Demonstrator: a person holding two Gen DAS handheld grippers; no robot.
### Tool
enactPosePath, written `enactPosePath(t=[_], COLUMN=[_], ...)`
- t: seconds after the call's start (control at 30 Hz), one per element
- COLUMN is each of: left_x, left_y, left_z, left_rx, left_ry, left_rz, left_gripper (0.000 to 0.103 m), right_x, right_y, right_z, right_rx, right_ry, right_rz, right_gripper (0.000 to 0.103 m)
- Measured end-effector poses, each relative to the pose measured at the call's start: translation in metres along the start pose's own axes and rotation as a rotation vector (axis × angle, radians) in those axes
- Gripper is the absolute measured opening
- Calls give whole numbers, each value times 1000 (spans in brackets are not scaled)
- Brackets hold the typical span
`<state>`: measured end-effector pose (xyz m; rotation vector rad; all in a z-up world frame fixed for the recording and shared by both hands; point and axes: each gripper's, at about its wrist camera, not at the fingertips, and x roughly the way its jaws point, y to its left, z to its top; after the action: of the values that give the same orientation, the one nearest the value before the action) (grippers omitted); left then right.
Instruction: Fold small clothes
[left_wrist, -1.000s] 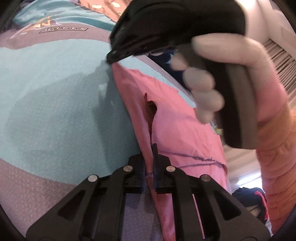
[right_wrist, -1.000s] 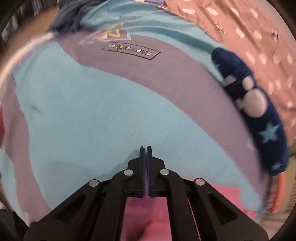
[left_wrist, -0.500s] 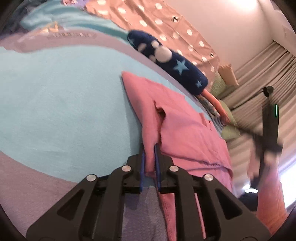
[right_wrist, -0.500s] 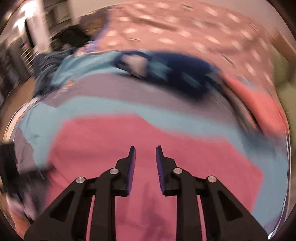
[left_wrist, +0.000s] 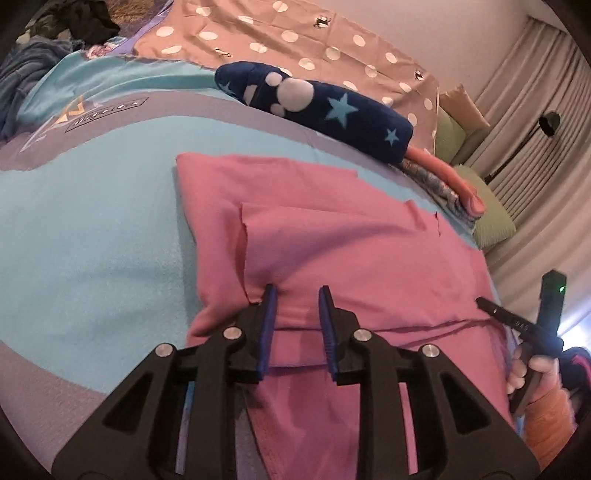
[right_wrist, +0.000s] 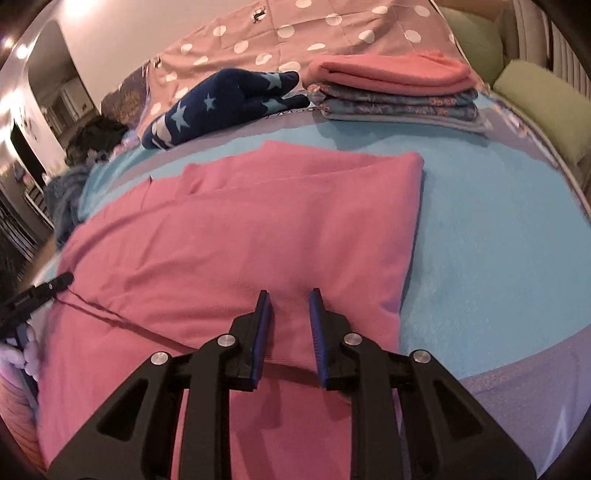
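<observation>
Turquoise-and-grey bed cover (left_wrist: 92, 229) carrying a pink garment (right_wrist: 229, 236), partly folded, flat at centre.

Largest first: bed cover; then pink garment, layered, one folded edge toward the navy star-print plush (left_wrist: 325, 110); then a stack of folded clothes (right_wrist: 395, 92) at the far side, pink piece on top. Left tongs (left_wrist: 295, 299) stand parted above the garment's near hem, gripping nothing. Right tongs (right_wrist: 286, 302) likewise parted over the pink fabric, empty.

The bed (right_wrist: 480, 221) has a blue blanket. On it lie pink clothes (right_wrist: 240, 240), a starry blue pillow (right_wrist: 221, 103) and a folded pile (right_wrist: 395, 92).
</observation>
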<state>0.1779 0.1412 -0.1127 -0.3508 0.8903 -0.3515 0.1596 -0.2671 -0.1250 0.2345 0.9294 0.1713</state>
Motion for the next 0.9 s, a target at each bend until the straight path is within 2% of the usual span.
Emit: enactPosePath(t=[0.1,0.13,0.17,0.2,0.3,0.43,0.5,0.57,0.67,0.8,0.9], left_x=[-12,-15,-26,-30,-51,-79,-93,-103,-109,-124,-134], left_y=[-7,-13,-16,-18,-16,-8,-2,1,-8,-25,-26], left_z=[-3,-6,-11,-14,-29,-57,-76,-97,-127,-157,-171], left_rx=[29,40,52,61,71,67,51,32,78,195,187], left_ry=[0,-6,-20,-34,-63,-67,-48,5,77,115,118], left_rz=[41,53,64,72,93,126,100,28,-40,-49,-61], left_gripper=[27,32,48,52,54,54,54,54,53,53,54], right_x=[2,3,2,2,-12,-48,-69,-85,-107,-141,-162], right_y=[-5,-5,-4,-5,-8,-15,-19,-24,-38,-57,-57], right_z=[3,4,4,4,-1,-29,-50,-73,-113,-158,-184], right_rx=[10,6,2,0,14,22,12,19,67,146,136], right_ry=[-5,-5,-8,-13,-40,-68,-65,-49,-22,-14,5], right_rz=[17,15,12,13,31,88,114,132,184,267,286], right_gripper=[21,21,21,22,21,21,22,23,24,24,24])
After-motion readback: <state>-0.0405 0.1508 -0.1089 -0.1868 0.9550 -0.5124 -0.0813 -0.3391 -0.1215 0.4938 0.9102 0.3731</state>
